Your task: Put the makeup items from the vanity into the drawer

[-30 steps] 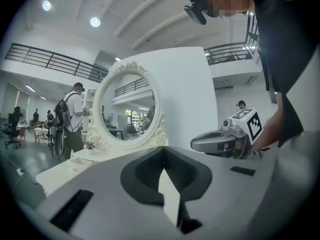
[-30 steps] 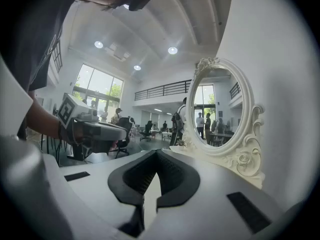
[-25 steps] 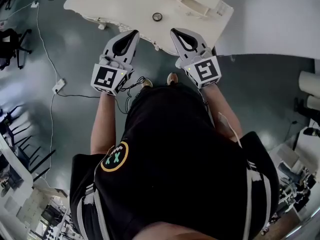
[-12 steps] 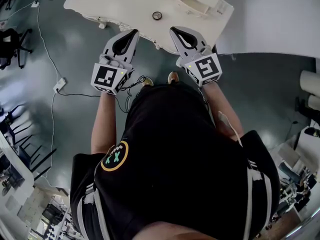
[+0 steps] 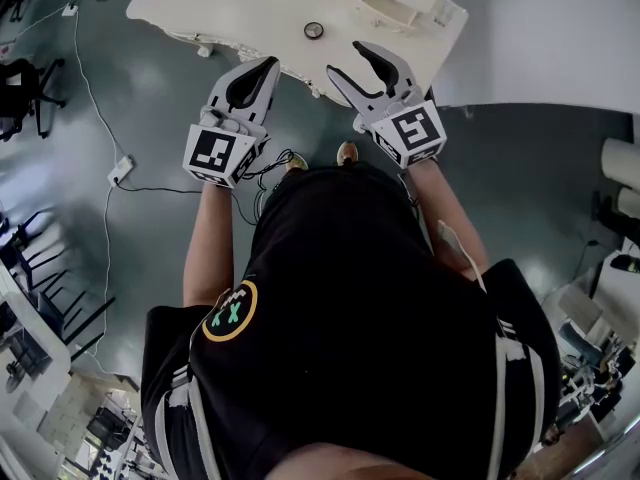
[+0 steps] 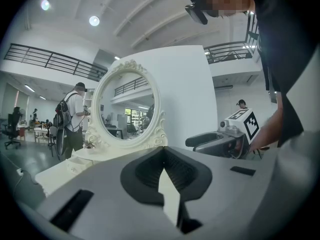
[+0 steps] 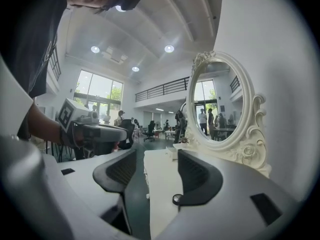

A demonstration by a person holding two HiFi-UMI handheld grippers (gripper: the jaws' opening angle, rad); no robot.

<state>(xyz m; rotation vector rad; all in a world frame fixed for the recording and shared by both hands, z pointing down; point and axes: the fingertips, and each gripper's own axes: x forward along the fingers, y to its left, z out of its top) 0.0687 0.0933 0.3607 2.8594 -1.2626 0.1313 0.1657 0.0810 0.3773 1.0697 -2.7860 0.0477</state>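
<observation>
A small round makeup item (image 5: pixel 314 31) with a dark rim lies on the white vanity (image 5: pixel 230 13); in the right gripper view this round item (image 7: pixel 177 199) shows by the right jaw. My right gripper (image 5: pixel 349 59) hovers at the vanity's near edge. Its jaws are opening and nothing is between them (image 7: pixel 156 154). My left gripper (image 5: pixel 269 66) hangs just left of it, short of the edge, its jaws shut and empty (image 6: pixel 163 151). An oval mirror (image 7: pixel 222 106) in an ornate white frame stands at the vanity's back, with a small drawer unit (image 5: pixel 388 6) at its foot.
A white wall (image 5: pixel 540 28) runs behind the vanity on the right. A cable and power strip (image 5: pixel 118 171) lie on the grey floor to the left, near black chairs (image 5: pixel 25 78). Other people (image 6: pixel 73 116) stand far off in the hall.
The right gripper's jaws have spread apart from shut, and the gripper has edged forward toward the vanity. The left gripper has stayed in place.
</observation>
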